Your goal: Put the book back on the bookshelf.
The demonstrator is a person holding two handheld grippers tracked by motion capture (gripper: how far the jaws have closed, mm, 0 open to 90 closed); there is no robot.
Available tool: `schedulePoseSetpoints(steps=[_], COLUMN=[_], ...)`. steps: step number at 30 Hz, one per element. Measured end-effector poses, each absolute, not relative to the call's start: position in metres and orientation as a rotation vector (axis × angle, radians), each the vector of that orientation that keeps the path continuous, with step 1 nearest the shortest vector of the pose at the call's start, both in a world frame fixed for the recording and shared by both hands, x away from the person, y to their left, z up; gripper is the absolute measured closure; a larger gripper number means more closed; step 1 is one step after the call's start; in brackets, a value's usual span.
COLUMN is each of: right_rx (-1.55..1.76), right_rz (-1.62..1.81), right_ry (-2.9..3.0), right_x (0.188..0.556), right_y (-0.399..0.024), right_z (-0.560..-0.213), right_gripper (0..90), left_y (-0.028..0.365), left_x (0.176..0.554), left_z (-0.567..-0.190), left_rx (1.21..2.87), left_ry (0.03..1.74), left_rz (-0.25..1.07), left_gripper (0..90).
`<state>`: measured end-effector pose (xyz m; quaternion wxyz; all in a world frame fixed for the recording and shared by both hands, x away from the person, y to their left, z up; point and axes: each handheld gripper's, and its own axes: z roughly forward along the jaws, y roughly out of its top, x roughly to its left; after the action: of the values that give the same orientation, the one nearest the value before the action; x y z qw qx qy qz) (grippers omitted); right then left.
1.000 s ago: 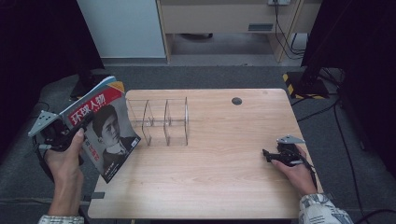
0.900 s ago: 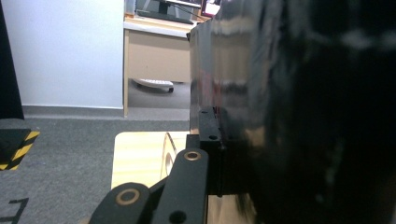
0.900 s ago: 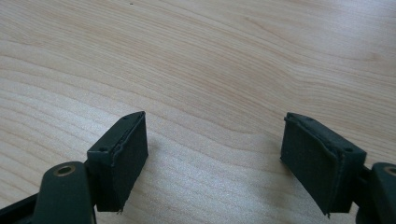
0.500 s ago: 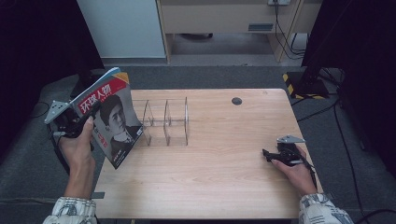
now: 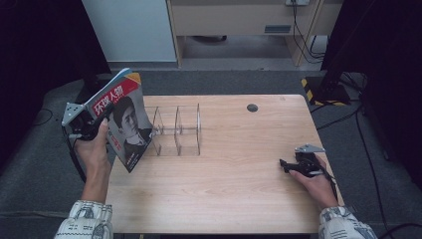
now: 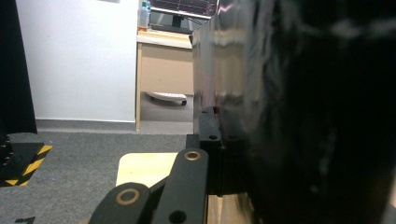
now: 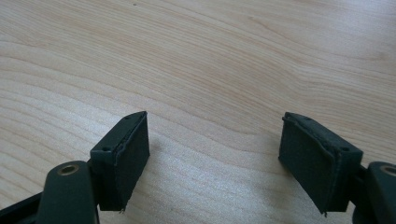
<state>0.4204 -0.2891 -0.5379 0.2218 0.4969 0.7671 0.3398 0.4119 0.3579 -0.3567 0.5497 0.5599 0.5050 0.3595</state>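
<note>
Left fingers: closed on the magazine [image 5: 127,122], clamped at its near-left edge; in the left gripper view the glossy cover [image 6: 289,112] stands just right of the black fingers [image 6: 210,154].
Left gripper [image 5: 84,124]: held off the left edge of the bench [image 5: 239,199], above the grey floor.
Magazine: upright and tilted, cover facing the person, lower corner over the bench's left edge, just left of the clear rack [image 5: 176,130].
Rack: open-topped clear dividers on the bench's far-left part.
Right fingers: open [image 7: 215,158], nothing between them, bare wood below.
Right gripper [image 5: 291,167]: resting near the right edge.
Open room: bare wood from rack to right gripper.
</note>
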Motion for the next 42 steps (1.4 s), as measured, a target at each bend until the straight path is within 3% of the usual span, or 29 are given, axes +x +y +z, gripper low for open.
schedulePoseSetpoints(steps=[14,42], right_rx=[1.36,1.348], right_rz=[0.942,0.939], right_ry=[2.125,2.127], right_x=[0.42,0.419], right_y=[-0.289,-0.288], right_z=[-0.538,-0.538], right_gripper=[25.0,25.8], left_y=[0.346,0.335], left_x=[0.42,0.408], left_z=[-0.374,-0.407], left_rx=[1.308,1.226], left_ry=[1.161,1.144], left_rz=[0.906,0.882], left_gripper=[86.4,85.1])
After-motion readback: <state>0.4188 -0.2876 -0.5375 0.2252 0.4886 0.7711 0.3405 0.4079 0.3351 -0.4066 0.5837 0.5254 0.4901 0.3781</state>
